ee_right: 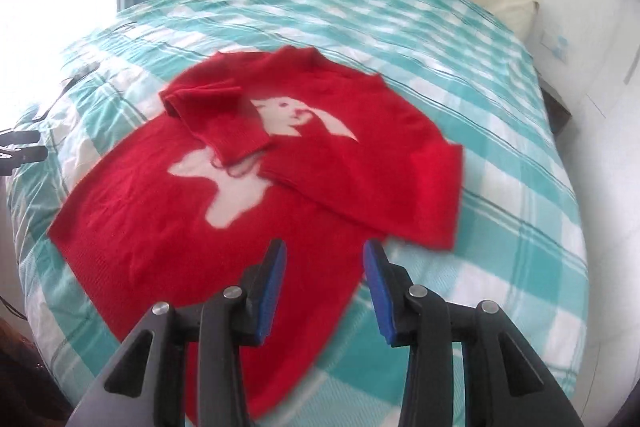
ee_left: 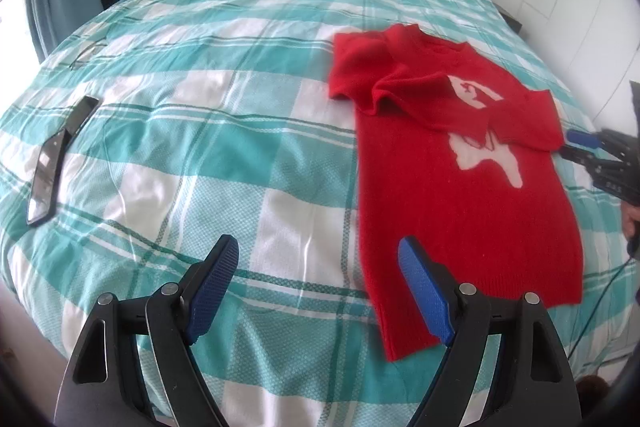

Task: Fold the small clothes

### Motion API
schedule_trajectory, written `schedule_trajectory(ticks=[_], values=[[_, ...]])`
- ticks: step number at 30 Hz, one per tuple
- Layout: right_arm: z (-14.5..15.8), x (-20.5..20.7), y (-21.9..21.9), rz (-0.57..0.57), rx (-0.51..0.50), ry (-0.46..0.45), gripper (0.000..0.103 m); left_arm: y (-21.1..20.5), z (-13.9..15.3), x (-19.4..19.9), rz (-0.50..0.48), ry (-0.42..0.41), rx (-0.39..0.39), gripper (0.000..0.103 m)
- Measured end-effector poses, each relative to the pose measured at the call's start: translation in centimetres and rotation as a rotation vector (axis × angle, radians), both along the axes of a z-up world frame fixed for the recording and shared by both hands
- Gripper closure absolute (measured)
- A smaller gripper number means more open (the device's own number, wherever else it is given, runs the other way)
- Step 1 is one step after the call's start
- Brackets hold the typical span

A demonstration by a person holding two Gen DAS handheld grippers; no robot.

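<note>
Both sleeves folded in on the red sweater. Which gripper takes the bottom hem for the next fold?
Probably left. The left gripper, open and empty, hangs right beside the red sweater's hem corner. The right gripper, open, sits over the side edge, further from the hem.

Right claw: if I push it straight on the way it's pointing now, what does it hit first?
Most likely the red sweater. The right claw is open and empty, aimed down at the sweater's lower body near its right edge, with nothing in between. Depth is unclear in this blurred view; slightly to the right it would meet the checked bedcover instead.
</note>
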State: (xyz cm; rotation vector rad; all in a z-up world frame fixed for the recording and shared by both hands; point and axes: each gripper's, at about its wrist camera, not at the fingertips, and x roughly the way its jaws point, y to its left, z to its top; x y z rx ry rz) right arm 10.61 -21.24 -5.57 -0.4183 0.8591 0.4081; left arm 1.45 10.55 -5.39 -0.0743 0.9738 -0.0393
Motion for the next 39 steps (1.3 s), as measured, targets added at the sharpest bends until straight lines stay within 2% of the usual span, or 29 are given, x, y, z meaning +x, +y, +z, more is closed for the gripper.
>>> schedule_trajectory(ticks=[2,4,6,8,10,13,16,18,20,22,25,29,32,35,37,39], values=[[-2.6,3.1,2.4,0.085,-0.026,0.053,0.063,0.0,0.0,-0.9,0.004,0.002,0.01,0.019],[-5.4,5.8,4.1,0.113,-0.034,0.099,0.063,0.4,-0.5,-1.7,0.021,0.019,0.014,0.019],[-7.5,7.6,4.7,0.092,-0.048,0.099,0.061,1.1,-1.4,-2.4,0.047,0.047,0.01,0.019],[-8.3,8.6,4.0,0.055,0.011,0.087,0.062,1.8,-2.2,-2.9,0.07,0.079,0.007,0.019],[-7.4,9.1,2.1,-0.065,0.096,0.074,0.096,2.5,-2.8,-3.2,0.088,0.1,0.008,0.019],[-3.8,7.9,-3.6,-0.247,0.274,0.018,0.096,3.3,-3.2,-3.2,0.101,0.115,0.019,0.019],[0.4,5.2,-12.3,-0.464,0.438,-0.06,0.096,3.6,-3.3,-2.8,0.103,0.119,0.018,0.019],[2.4,2.8,-18.6,-0.61,0.521,-0.107,0.096,3.5,-3.2,-2.4,0.097,0.116,0.011,0.019],[3.2,0.4,-24.5,-0.74,0.55,-0.136,0.096,2.9,-3.1,-2.1,0.084,0.11,0.008,0.019],[3.2,-1.2,-29.6,-0.854,0.549,-0.147,0.096,1.8,-2.9,-1.8,0.062,0.107,0.007,0.019],[1.3,-3.4,-35.1,-0.987,0.578,-0.117,0.096,-0.3,-2.9,-1.6,0.011,0.109,0.016,0.019],[-3.3,-4.6,-38.3,-1.062,0.614,-0.026,0.096,-2.7,-2.6,-1.8,-0.043,0.102,0.043,0.019],[-6.2,-5.3,-39.0,-1.079,0.703,0.003,0.094,-3.4,-2.6,-2.0,-0.055,0.109,0.041,0.019],[-6.9,-6.1,-39.5,-1.077,0.814,-0.025,0.086,-3.4,-2.8,-2.1,-0.056,0.12,0.041,0.019],[-7.0,-6.4,-39.7,-1.05,0.893,-0.039,0.066,-3.3,-3.0,-2.0,-0.053,0.125,0.041,0.019],[-6.9,-6.5,-40.0,-1.043,0.959,-0.067,0.056,-3.2,-3.2,-1.8,-0.051,0.13,0.037,0.019]])
